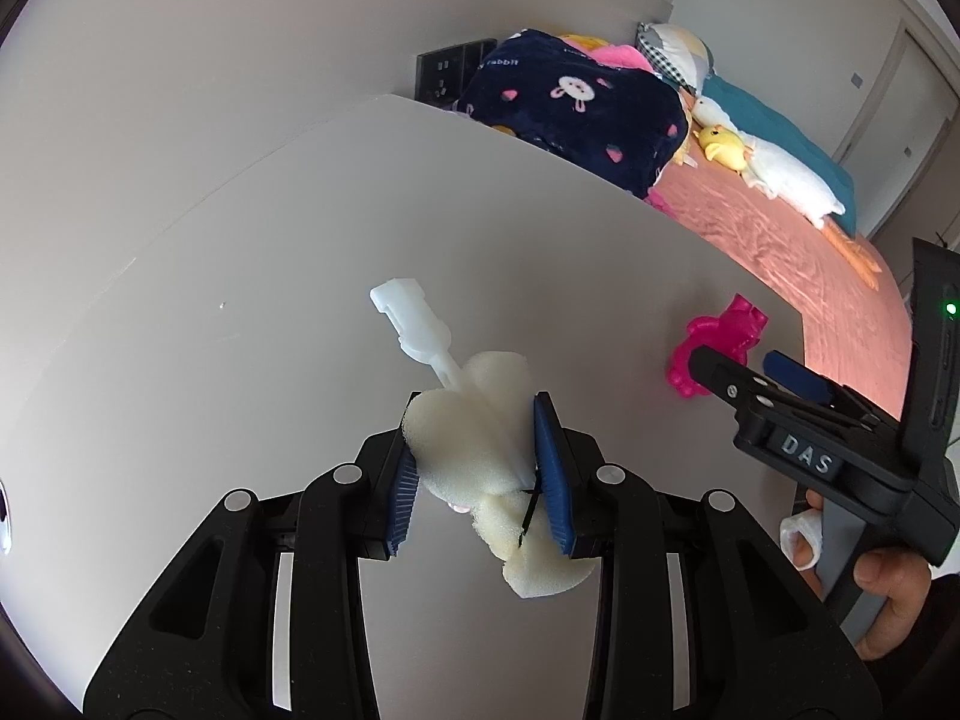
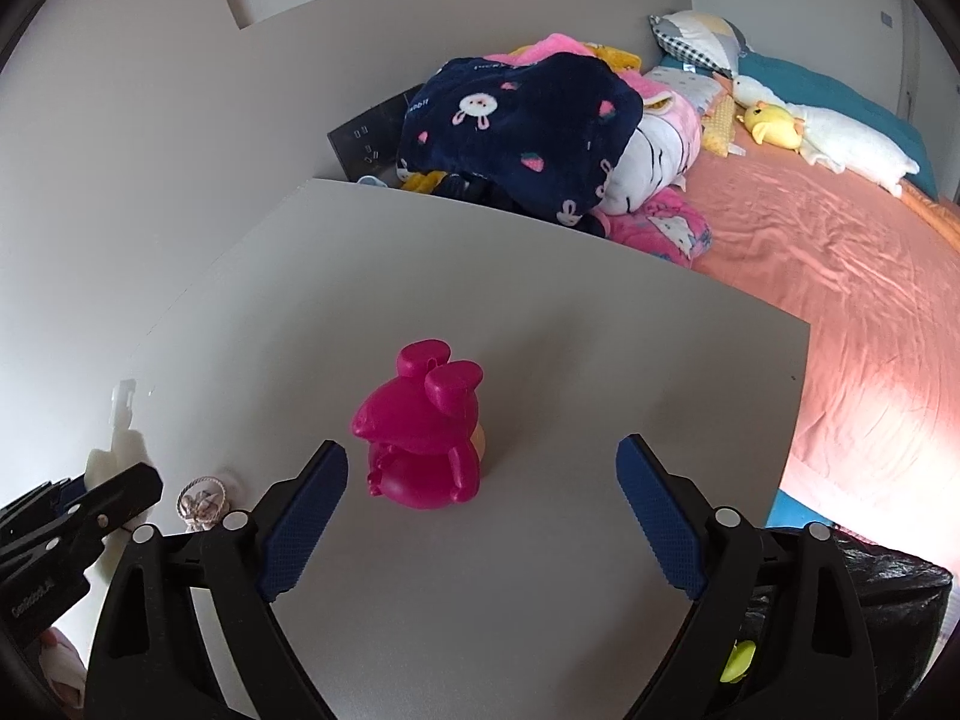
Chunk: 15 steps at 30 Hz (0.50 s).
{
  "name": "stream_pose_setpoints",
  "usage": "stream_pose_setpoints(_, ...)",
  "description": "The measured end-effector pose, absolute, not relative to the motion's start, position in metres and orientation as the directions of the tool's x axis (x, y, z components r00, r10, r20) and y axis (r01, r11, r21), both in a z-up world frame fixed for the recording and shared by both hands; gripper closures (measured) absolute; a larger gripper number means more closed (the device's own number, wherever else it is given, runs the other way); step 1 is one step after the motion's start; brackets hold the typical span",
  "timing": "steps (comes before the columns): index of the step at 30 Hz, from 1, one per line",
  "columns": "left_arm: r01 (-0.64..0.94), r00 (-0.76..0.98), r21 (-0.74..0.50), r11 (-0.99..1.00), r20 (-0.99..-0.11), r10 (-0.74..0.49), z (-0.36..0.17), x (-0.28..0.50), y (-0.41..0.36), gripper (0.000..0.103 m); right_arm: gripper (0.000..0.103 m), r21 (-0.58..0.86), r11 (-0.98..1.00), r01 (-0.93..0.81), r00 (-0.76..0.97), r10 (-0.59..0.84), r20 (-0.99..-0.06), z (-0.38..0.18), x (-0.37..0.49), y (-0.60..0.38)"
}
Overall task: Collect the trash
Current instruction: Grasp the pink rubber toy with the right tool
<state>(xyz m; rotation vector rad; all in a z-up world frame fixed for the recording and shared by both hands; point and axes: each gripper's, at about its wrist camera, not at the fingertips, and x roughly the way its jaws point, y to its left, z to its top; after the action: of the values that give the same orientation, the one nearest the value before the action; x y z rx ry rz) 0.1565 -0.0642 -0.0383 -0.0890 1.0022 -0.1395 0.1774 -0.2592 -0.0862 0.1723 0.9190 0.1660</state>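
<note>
Left wrist view shows our left gripper (image 1: 477, 468) pinching soft foam scrap (image 1: 480, 456) above the desk (image 1: 240, 300); it could squirm free (foam compresses). Our right gripper (image 2: 480, 516), spread wide, may topple the pink toy (image 2: 423, 435).

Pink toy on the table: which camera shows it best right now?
The right wrist view: the pink toy stands whole and central, between the open right gripper fingers. In the left wrist view it sits far right, partly hidden behind the right gripper.
</note>
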Motion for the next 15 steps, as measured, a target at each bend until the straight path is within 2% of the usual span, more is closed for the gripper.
stream_pose_setpoints(3,0.074,0.532,-0.141,0.987,-0.832,-0.159,-0.038,0.153,-0.062,0.068,0.031,0.205,0.976,-0.077,0.58,0.211,-0.787,-0.09,0.182,-0.255)
stream_pose_setpoints(8,0.078,0.533,-0.141,0.987,-0.831,-0.161,-0.036,0.151,-0.06,0.068,0.061,0.192,0.976,-0.104,0.561,0.218,-0.799,-0.095,0.183,-0.249)
stream_pose_setpoints(15,0.078,0.538,-0.151,0.985,-0.826,-0.169,-0.033,0.149,-0.057,0.068,0.063,0.216,0.97,-0.108,0.55,0.239,-0.8,-0.09,0.178,-0.252)
